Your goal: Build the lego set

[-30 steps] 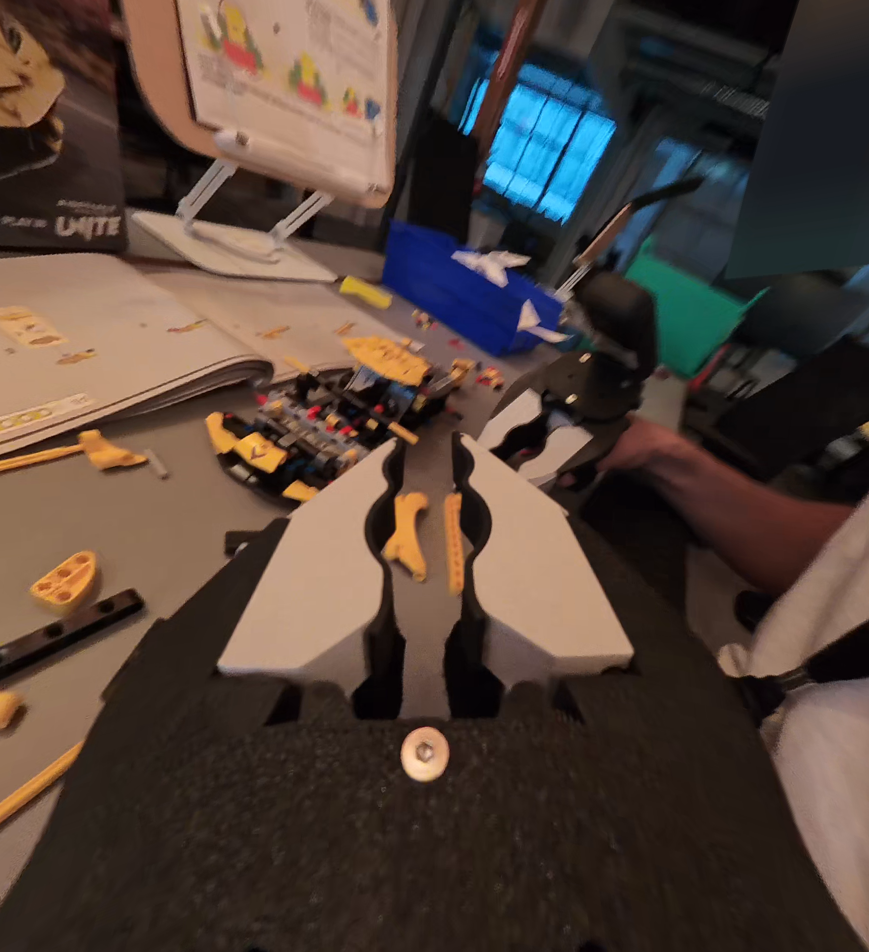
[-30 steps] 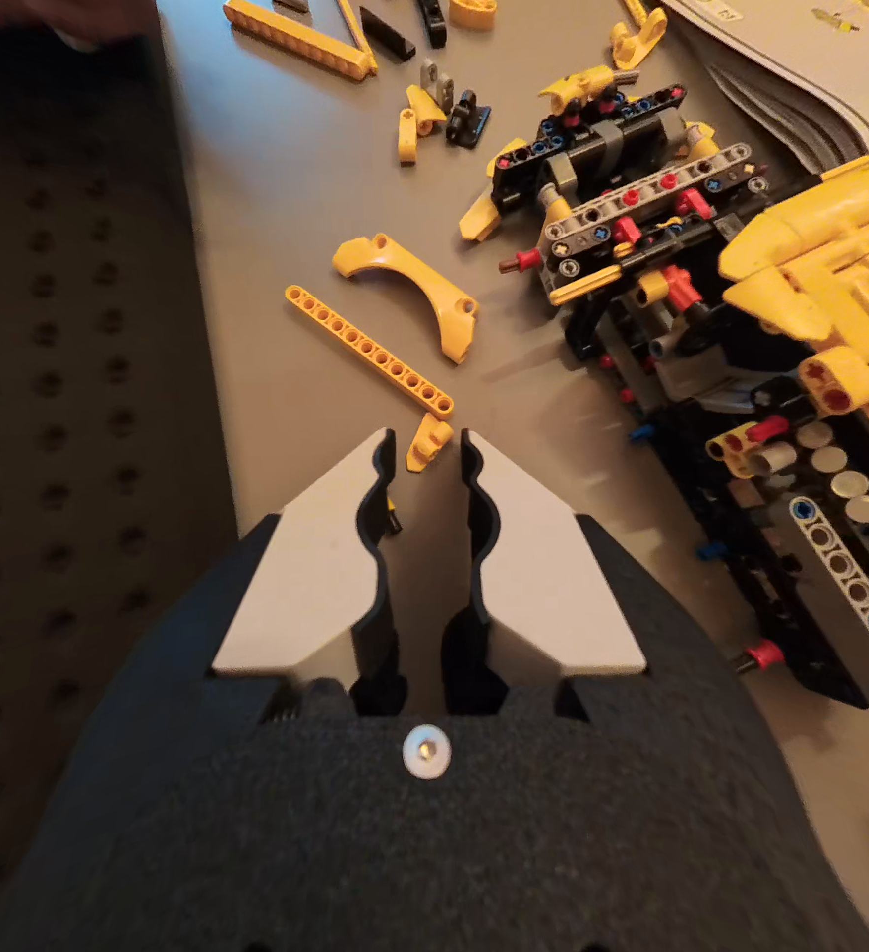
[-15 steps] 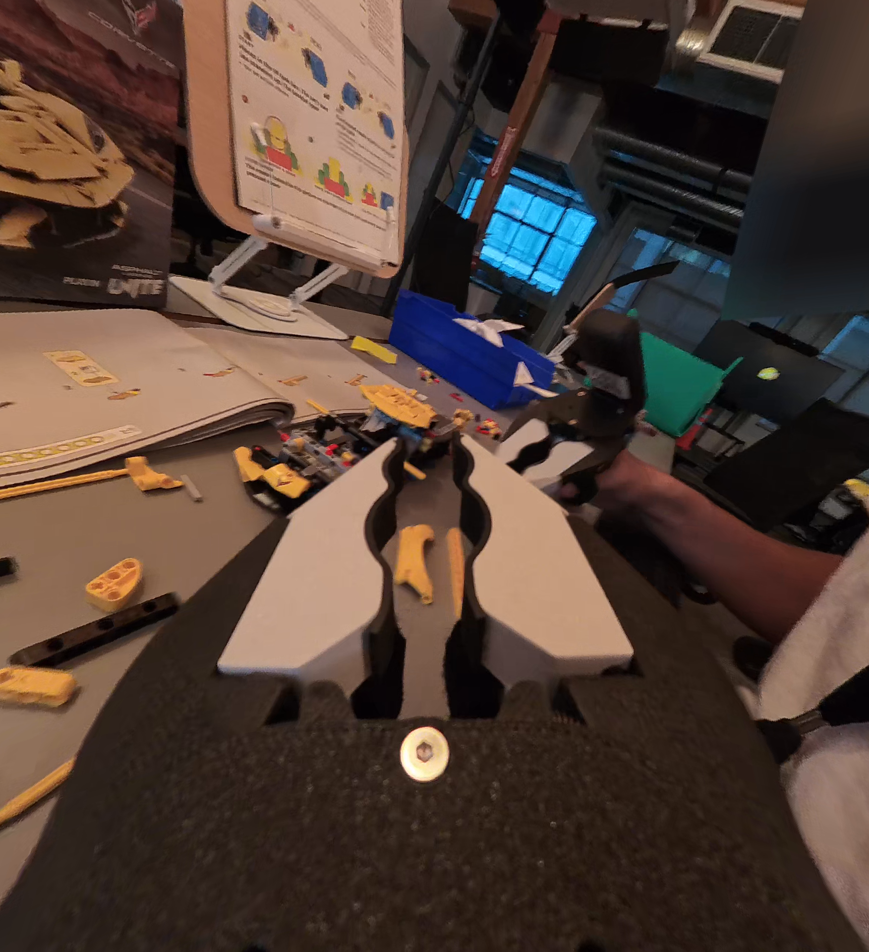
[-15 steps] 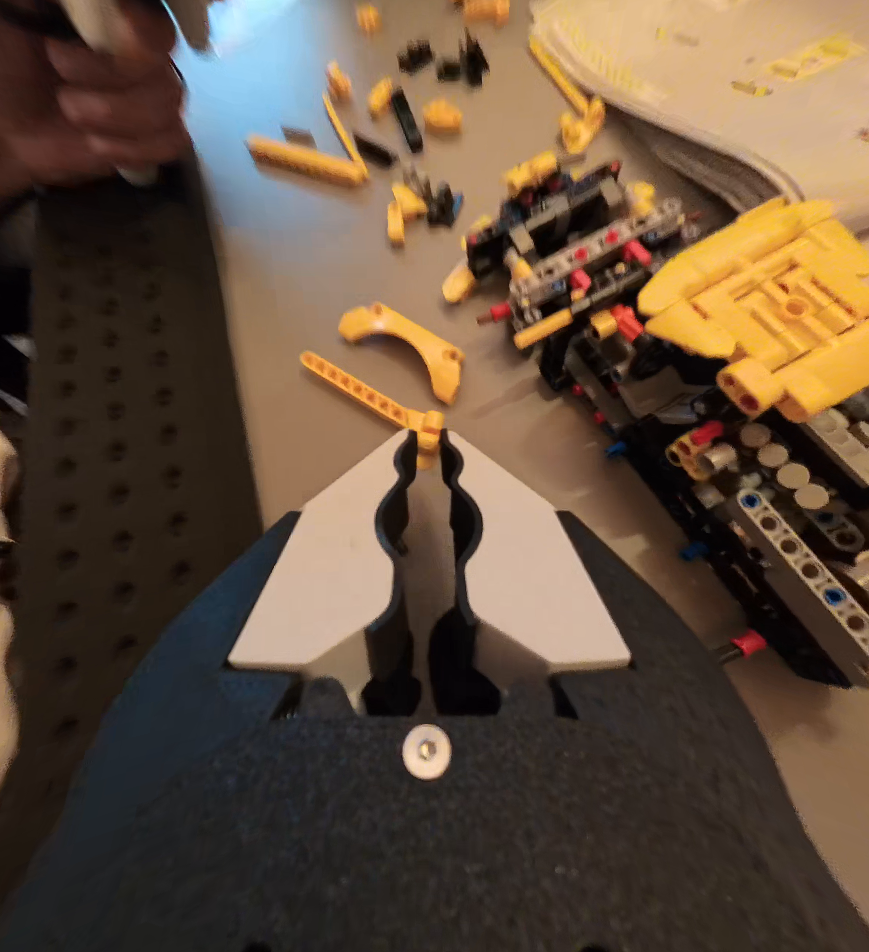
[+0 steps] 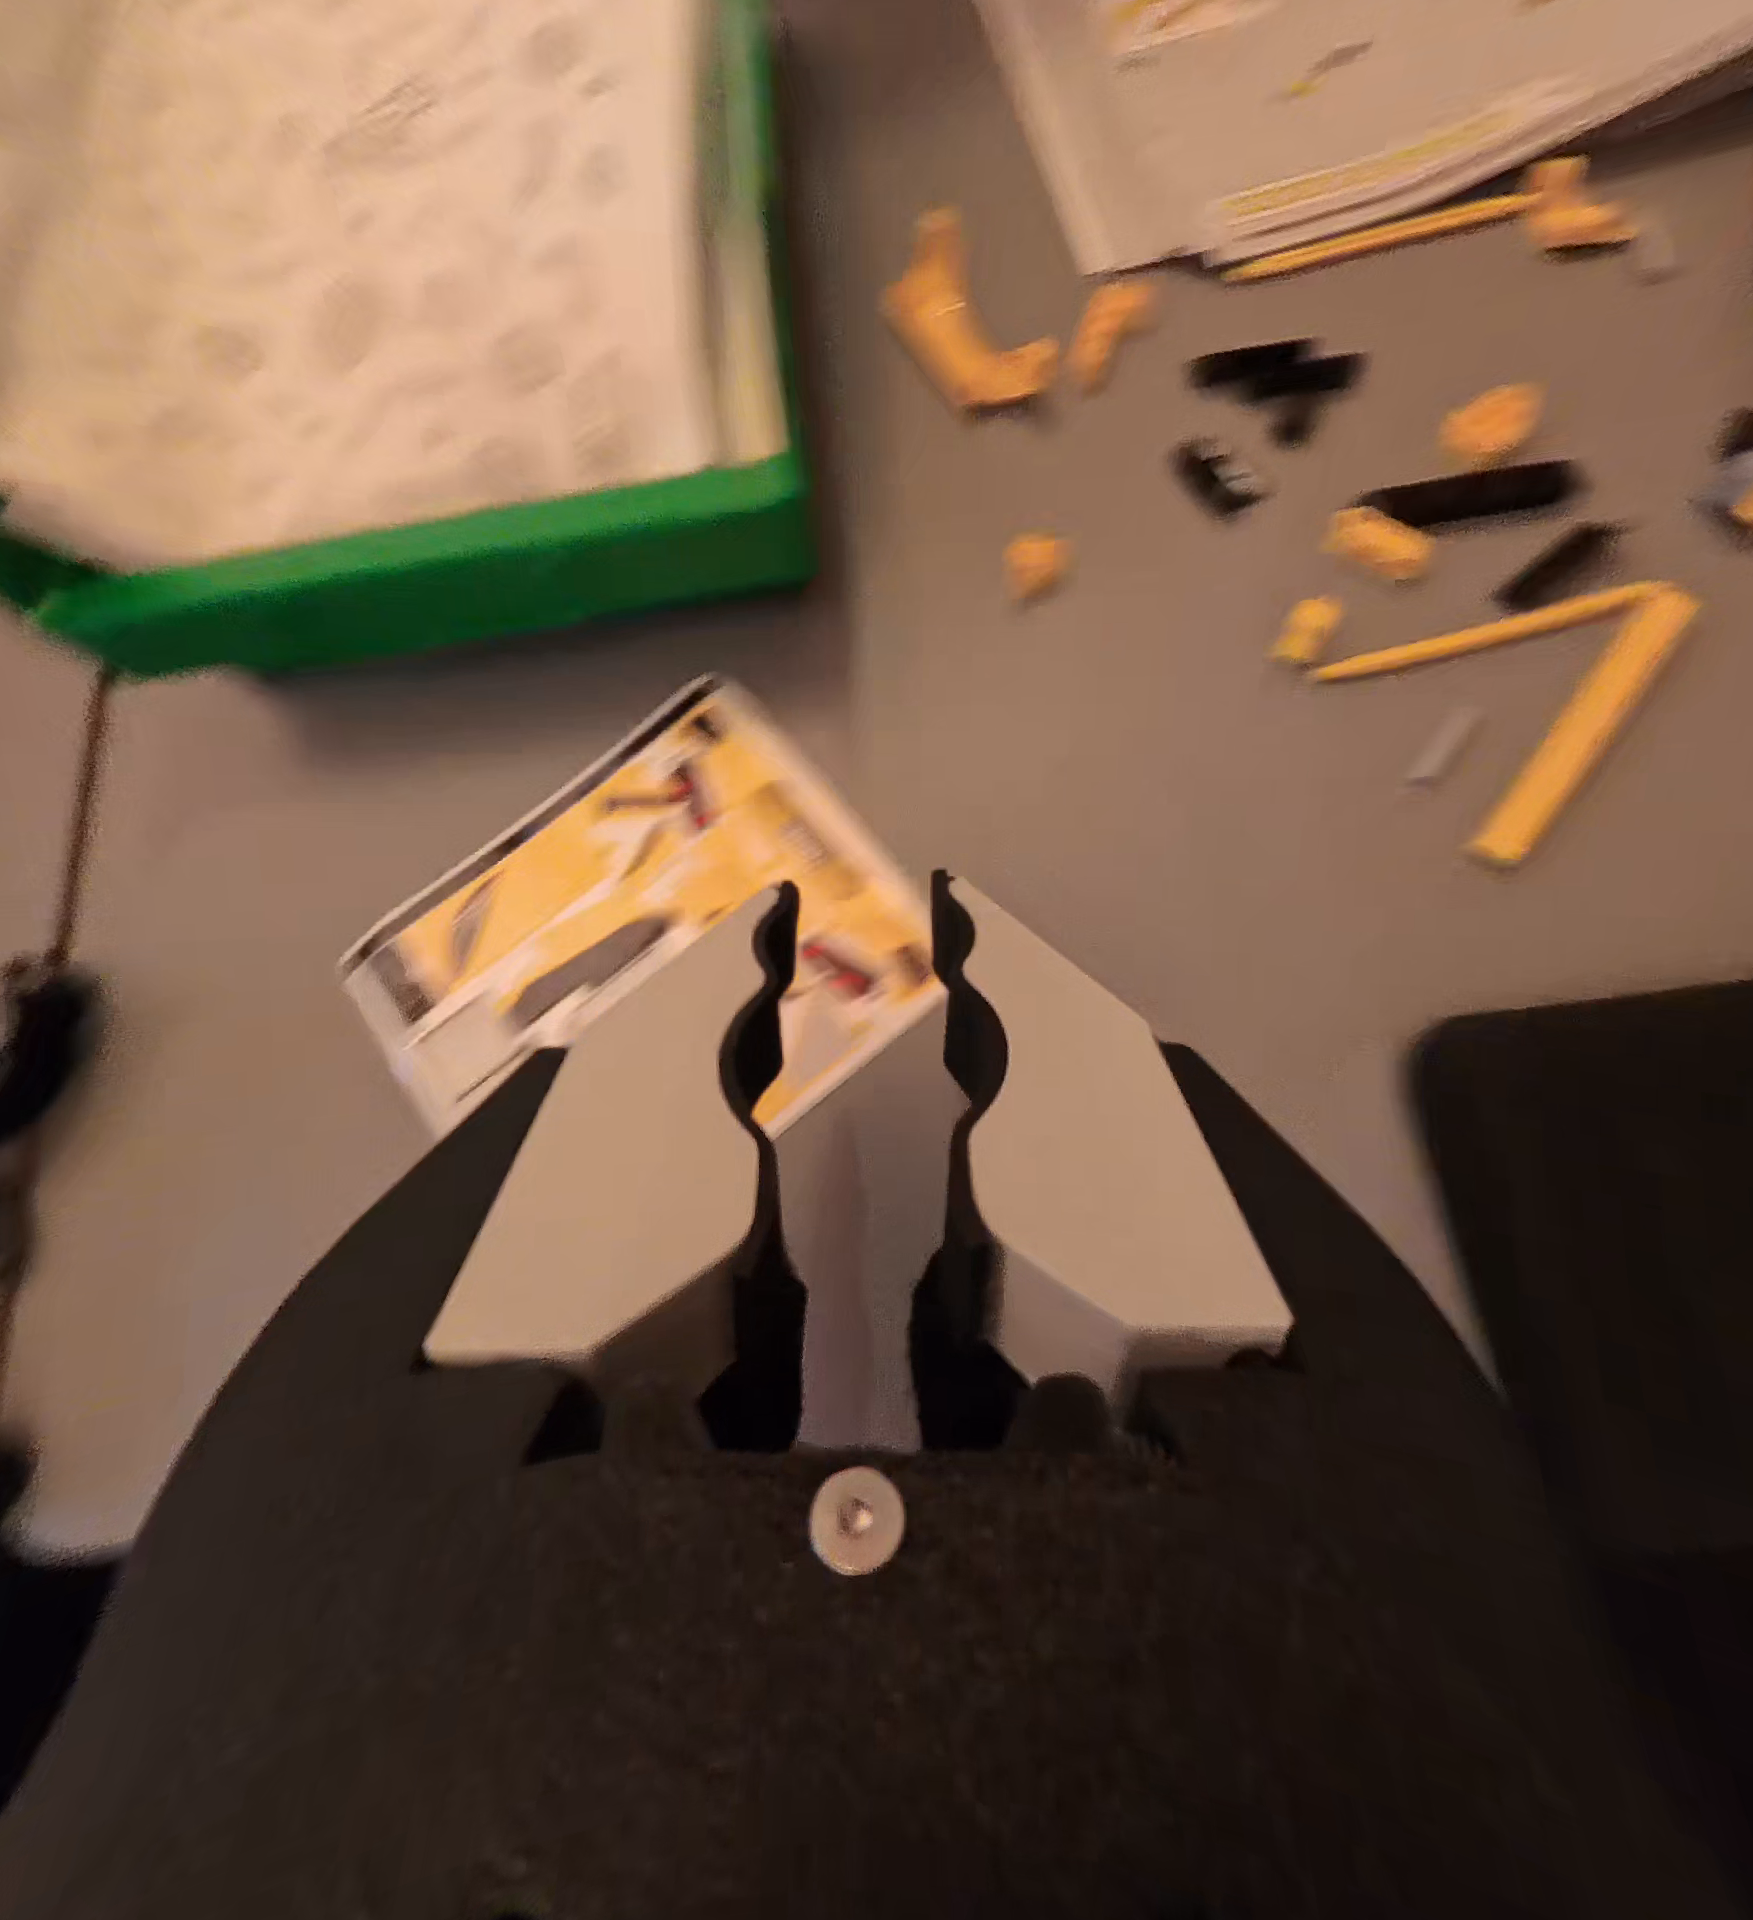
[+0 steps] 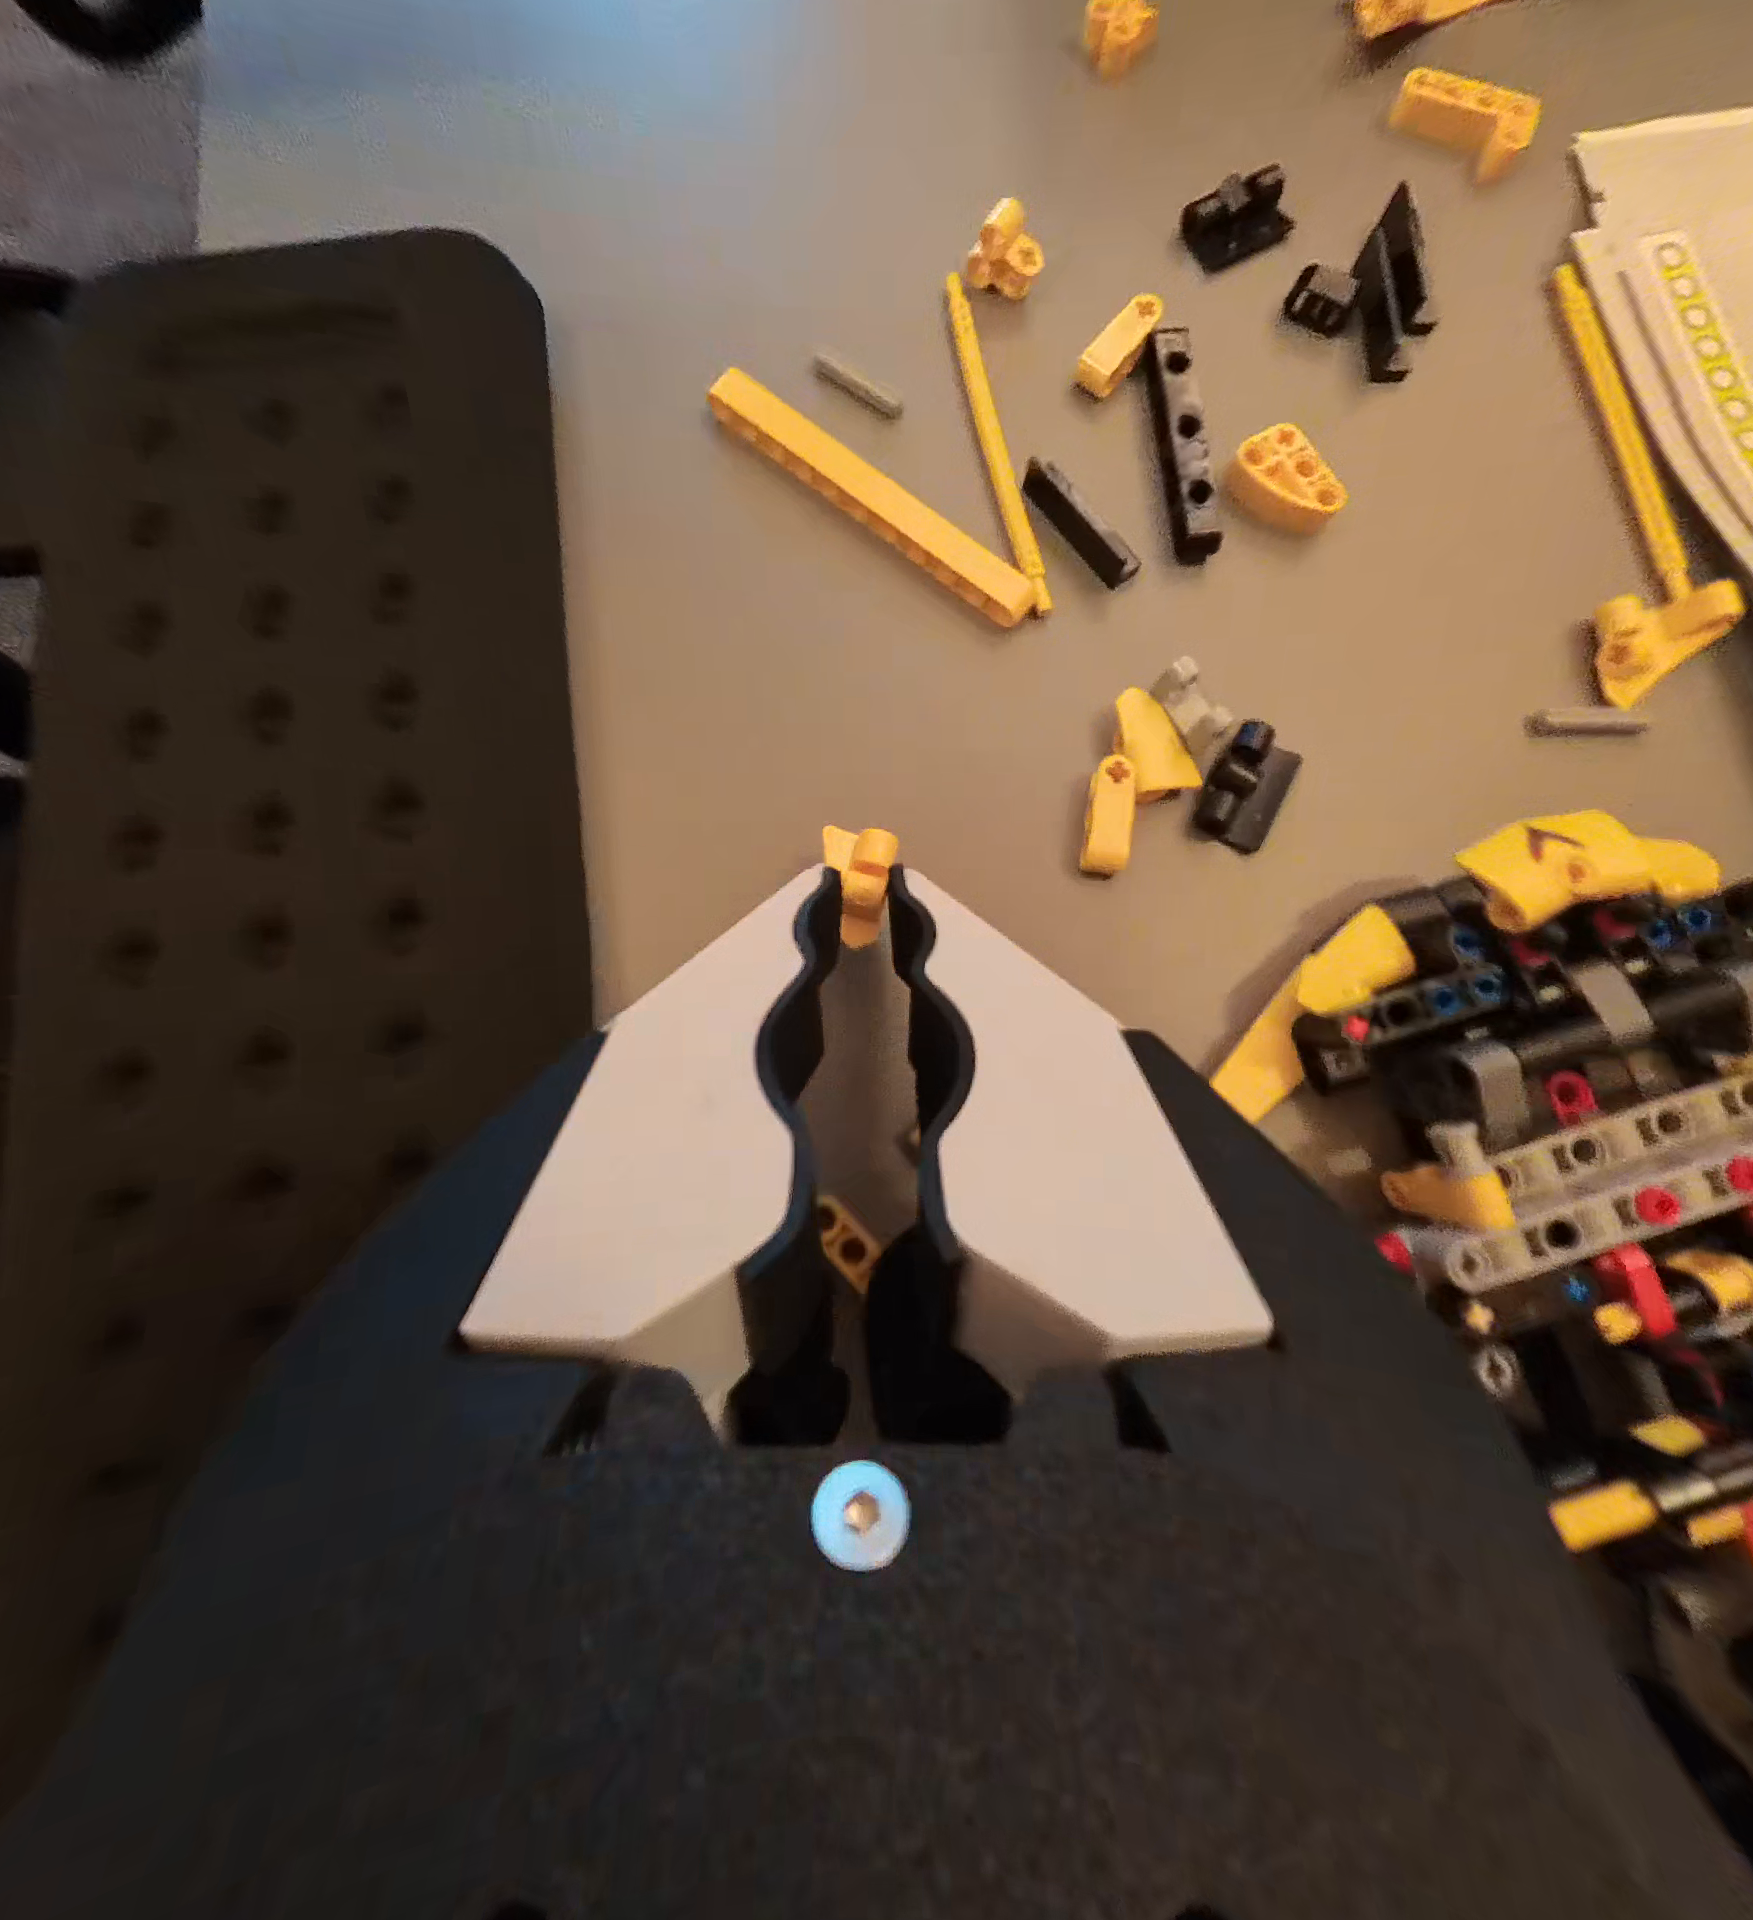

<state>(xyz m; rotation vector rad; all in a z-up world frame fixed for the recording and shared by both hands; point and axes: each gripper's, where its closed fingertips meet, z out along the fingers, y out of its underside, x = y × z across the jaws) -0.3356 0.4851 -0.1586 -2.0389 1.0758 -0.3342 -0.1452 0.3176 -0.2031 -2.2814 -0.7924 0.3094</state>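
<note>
My right gripper [image 6: 861, 883] is shut on a small yellow connector piece [image 6: 864, 873], held at the fingertips above the grey table. The partly built black, grey and yellow model [image 6: 1578, 1122] lies to its right. Loose parts lie ahead of it: a long yellow beam [image 6: 861, 499], a thin yellow axle [image 6: 991, 426] and a black beam [image 6: 1184, 447]. My left gripper [image 5: 859, 904] is open and empty, pointing down over a small yellow printed sheet [image 5: 643, 904] on the table. The left wrist view is blurred.
A green tray [image 5: 436, 592] lined with white paper lies at the upper left of the left wrist view. An open instruction booklet [image 5: 1371, 104] [image 6: 1745, 343] lies beside the loose parts. A black perforated mat [image 6: 280, 727] covers the table's left side in the right wrist view. The thin yellow axle [image 6: 991, 426] is about 11 cm from my right fingertips and 15 cm from my left. The left camera catches it too, in the left wrist view [image 5: 1488, 643].
My right gripper has shut on the small yellow connector and lifted it off the table. My left gripper has swung away from the model, now pointing down at the printed sheet and green tray.
</note>
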